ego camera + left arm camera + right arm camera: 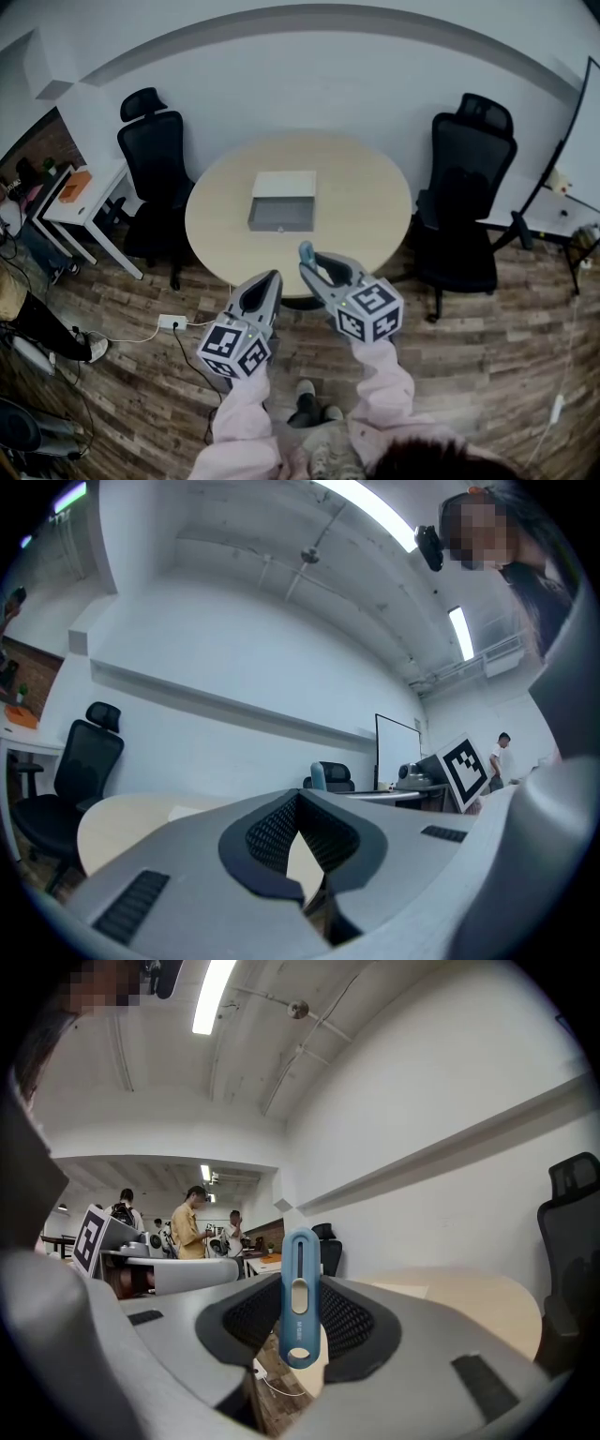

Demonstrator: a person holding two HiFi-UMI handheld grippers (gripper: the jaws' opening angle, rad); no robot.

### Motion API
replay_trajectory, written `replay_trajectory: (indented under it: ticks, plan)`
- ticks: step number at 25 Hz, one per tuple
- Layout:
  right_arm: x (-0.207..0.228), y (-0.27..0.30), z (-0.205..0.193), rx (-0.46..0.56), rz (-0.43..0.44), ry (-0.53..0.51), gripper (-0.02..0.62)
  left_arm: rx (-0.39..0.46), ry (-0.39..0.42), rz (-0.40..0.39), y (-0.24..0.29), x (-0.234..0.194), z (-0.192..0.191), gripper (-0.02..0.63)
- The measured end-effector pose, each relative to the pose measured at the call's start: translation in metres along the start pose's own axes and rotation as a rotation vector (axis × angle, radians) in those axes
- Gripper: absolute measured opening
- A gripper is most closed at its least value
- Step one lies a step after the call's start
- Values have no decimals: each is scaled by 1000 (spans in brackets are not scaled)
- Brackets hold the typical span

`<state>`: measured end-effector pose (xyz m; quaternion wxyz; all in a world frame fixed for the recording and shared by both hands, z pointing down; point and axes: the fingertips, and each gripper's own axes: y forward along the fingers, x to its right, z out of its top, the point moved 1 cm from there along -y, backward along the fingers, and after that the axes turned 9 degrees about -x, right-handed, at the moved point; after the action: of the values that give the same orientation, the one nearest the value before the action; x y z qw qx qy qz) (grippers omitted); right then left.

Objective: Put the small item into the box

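Observation:
A slim blue item [307, 253] with a slot down its face stands upright between the pads of my right gripper [315, 269], which is shut on it. In the right gripper view the blue item [300, 1307] sticks up past the right gripper [300, 1286]. My left gripper [270, 279] hangs beside it to the left, shut, nothing in it; in its own view the left gripper [300, 801] has its tips together. Both are held short of the near edge of the round table [361, 211]. A grey open box [281, 215] with a white part [284, 184] behind it lies mid-table.
A black office chair [155, 155] stands at the table's left and another chair [467, 192] at its right. A white desk [82, 202] is at far left. A power strip [172, 322] with cables lies on the wooden floor. People stand in the room behind.

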<state>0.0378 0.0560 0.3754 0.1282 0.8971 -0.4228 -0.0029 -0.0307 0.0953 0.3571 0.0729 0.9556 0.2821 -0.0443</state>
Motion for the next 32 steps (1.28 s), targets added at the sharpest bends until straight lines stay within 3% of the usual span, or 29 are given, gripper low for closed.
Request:
replay_trajectory:
  ticks: [14,32]
  plan:
    - [30,64,1,-44,-31,7,133,-19,-19,-32,41,-65,1,11]
    - [59,117,-1,-74,-56,40,132,-45,-39,-83,80,-114,-2,11]
